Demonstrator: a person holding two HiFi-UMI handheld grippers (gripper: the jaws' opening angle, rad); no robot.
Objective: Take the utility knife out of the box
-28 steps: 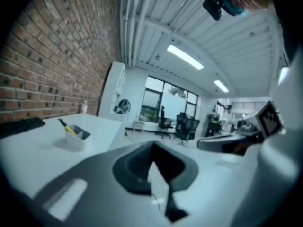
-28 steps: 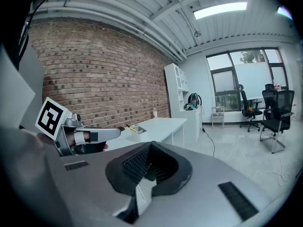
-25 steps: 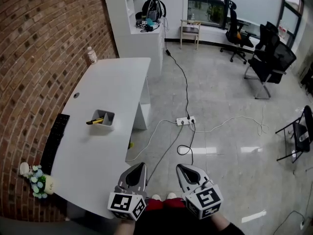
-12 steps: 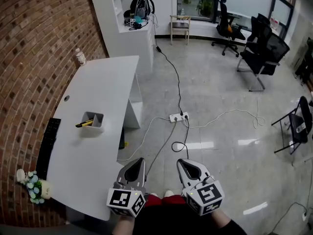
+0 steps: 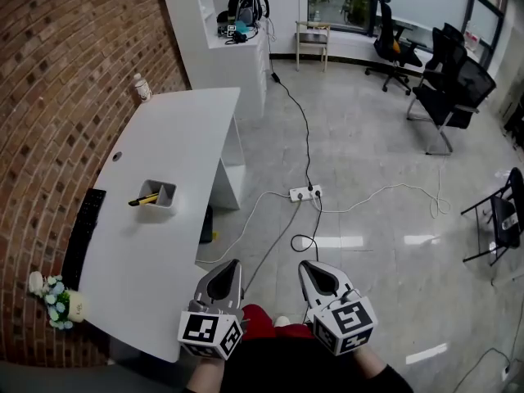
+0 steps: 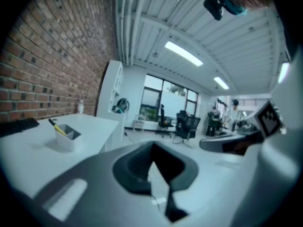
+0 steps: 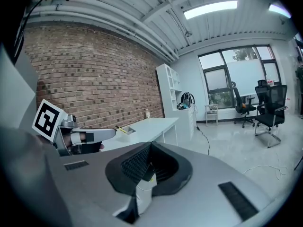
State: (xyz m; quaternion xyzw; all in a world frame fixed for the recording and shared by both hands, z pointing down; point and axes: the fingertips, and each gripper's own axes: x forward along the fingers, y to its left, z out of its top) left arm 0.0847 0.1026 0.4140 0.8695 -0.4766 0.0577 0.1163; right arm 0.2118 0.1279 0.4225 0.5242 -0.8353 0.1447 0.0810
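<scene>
Utility knife (image 5: 143, 200), yellow, propped slanting in grey box (image 5: 161, 196) on white desk (image 5: 176, 129); left gripper (image 5: 230, 268) and right gripper (image 5: 310, 269) held closed, empty, well apart from it, reach presumably not yet begun.

left hand-held gripper (image 5: 227, 273): jaws together | right hand-held gripper (image 5: 316, 273): jaws together

Rough red brick wall (image 5: 57, 97), smooth matt white table (image 5: 180, 137), glossy tiled floor (image 5: 368, 178), grey plastic box (image 5: 164, 201)
</scene>
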